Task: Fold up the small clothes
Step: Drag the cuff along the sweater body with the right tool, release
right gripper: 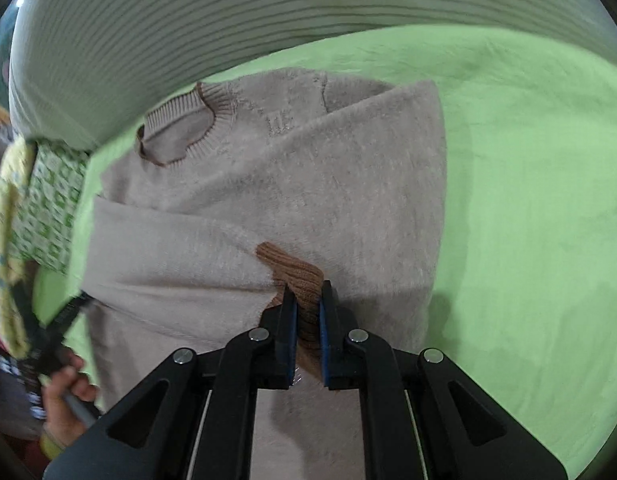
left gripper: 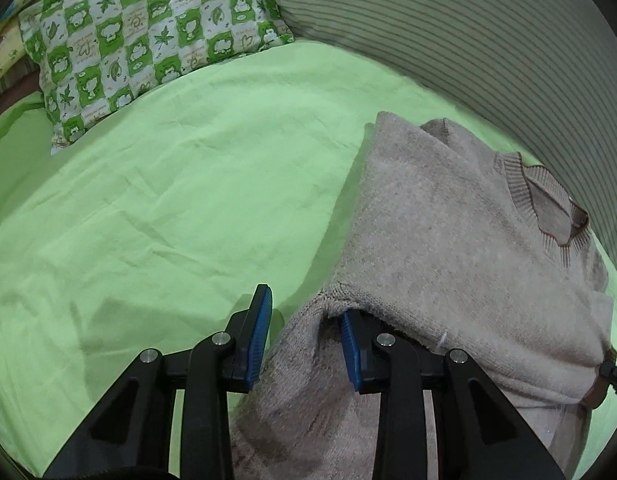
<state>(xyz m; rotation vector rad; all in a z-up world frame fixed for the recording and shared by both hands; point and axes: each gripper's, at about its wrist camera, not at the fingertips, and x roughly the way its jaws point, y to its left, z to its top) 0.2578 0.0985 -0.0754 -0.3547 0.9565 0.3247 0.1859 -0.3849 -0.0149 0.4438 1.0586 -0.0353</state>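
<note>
**Sleeve laid across, hem corner loose: finishing the fold cleanly**

The beige sweater lies on the green sheet, collar at the far side from both grippers, one side already turned in over the chest. The right gripper has its jaws pinched together on the brown ribbed cuff, which sticks out just ahead of the fingertips and rests against the body of the garment. The sleeve runs off to the left of those jaws, lying across the front.

The left gripper has its jaws apart. A fold of knit near the hem drapes between them and over the right-hand finger, but nothing is clamped; the left-hand finger stands clear over the sheet.

To my eye the sleeve fold is nearly placed. The cuff wants setting down flat, within the outline of the body, before the right jaws part; letting go with any lift would probably let the rib curl back. The knit looks soft and clingy, so withdrawing straight back along the fingers seems safer than sideways. The left jaws, I'd judge, should gather both layers at the hem before closing, otherwise only the top layer would come up and the fold beneath would slide. The checked pillow and striped cushion sit well beyond the fingertips, out of the way.
</note>
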